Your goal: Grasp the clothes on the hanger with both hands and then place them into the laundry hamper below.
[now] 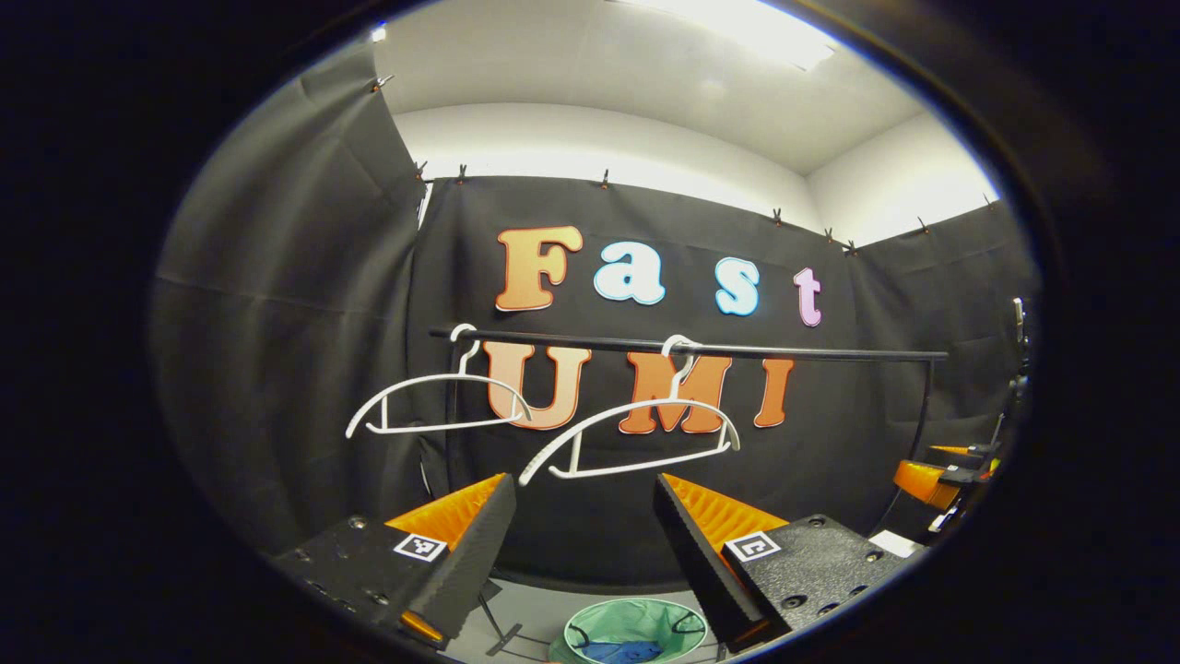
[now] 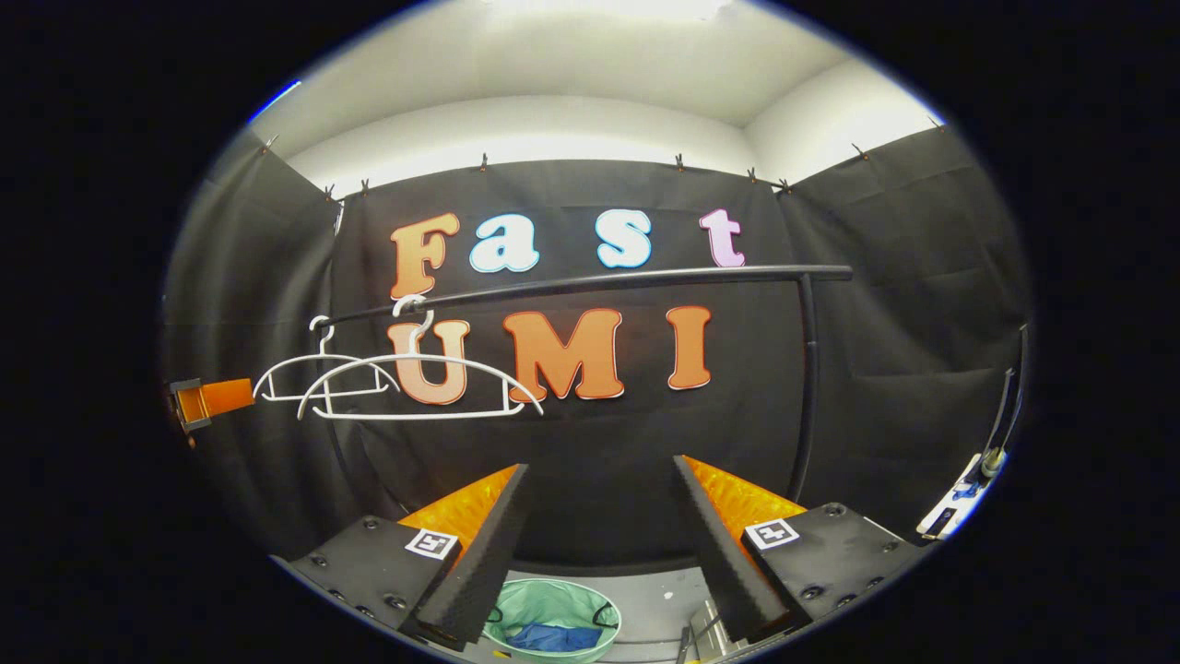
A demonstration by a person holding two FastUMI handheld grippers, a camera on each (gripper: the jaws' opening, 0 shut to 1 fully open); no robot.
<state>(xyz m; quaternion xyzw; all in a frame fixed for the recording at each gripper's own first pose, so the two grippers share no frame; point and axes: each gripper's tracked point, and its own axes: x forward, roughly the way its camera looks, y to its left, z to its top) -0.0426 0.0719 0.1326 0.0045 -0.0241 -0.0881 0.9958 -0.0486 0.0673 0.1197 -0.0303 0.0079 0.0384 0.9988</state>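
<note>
Clothes point(image 2: 544, 637), a blue bundle, lie in the hamper point(image 2: 590, 616) on the floor below the rail point(image 2: 590, 281); both hangers point(image 1: 636, 433) hang bare, so I judge the placing done. The step in hand is to draw both tools clear: I would keep them level and well apart from the hangers so nothing gets knocked off the rail. My left gripper point(image 1: 583, 535) is spread wide, holding and touching nothing. My right gripper point(image 2: 599, 526) is likewise spread wide and empty, poised above the hamper with the rail ahead.
</note>
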